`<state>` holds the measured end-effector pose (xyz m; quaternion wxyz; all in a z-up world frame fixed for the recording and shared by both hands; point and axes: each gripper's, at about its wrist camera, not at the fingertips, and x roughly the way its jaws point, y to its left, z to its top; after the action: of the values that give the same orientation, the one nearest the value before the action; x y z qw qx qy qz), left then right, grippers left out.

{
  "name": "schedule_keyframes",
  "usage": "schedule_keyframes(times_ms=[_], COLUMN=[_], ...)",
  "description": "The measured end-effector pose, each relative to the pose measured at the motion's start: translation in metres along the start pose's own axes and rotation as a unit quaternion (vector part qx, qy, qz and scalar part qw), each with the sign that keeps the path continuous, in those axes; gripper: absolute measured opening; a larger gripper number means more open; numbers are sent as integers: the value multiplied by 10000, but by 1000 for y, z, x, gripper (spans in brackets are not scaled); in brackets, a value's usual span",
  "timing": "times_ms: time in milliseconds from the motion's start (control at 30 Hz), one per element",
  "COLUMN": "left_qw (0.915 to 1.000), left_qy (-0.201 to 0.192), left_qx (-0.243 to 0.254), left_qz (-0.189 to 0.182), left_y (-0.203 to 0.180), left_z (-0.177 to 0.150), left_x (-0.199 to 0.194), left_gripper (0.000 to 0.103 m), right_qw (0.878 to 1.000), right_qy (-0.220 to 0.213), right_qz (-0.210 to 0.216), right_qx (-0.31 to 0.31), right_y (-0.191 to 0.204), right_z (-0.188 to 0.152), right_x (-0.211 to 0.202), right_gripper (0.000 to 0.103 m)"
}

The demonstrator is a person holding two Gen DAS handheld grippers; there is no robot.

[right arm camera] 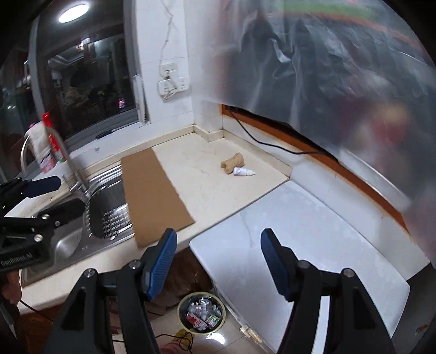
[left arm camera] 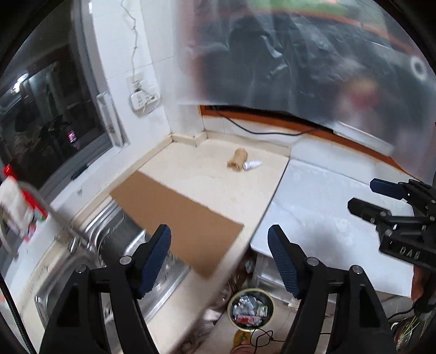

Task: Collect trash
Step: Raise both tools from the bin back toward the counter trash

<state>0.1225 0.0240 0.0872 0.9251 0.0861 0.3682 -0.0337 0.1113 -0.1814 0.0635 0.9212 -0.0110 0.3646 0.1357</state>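
Both grippers, left (left arm camera: 219,261) and right (right arm camera: 218,261), gape empty above bin (right arm camera: 201,316) at frame bottom; bottle (right arm camera: 243,171) and paper wad (right arm camera: 232,162) await at centre, uncollected

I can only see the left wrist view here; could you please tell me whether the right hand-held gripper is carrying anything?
Observer: No. In its own view the right hand-held gripper stands open, with nothing between its blue pads.
Operator: Thank you. The small white bottle looks blurred to me; how does it lie?
Observer: The small white bottle lies on its side, nozzle toward the picture's right, close beside the tan bundle.
Operator: And is a room light on?
Observer: Yes, a round lamp glows above the window, at the top left of the right wrist view.
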Motion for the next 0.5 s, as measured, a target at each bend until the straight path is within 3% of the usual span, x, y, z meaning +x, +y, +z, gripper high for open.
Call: schedule_keyframes(times_ms=[133,267,500], left_qw=[9995,9972,9901], left_qy=[74,156,371], left_qx=[264,621,1106], left_qz=[-177,-386,-786], left_y=[18,30,22], left_z=[44,90,150], left_x=[42,100,212], left_gripper=[73,73,73], right_qw=[9993,9977,9892], right_qy=[10,201,668], right_qz=[-130,-126,-216], right_qx=[353,636,1288], right_y=[-16,-30,-56], right_z=[34,72,118], right_x=[26,68,168], right_gripper=[63,47,43])
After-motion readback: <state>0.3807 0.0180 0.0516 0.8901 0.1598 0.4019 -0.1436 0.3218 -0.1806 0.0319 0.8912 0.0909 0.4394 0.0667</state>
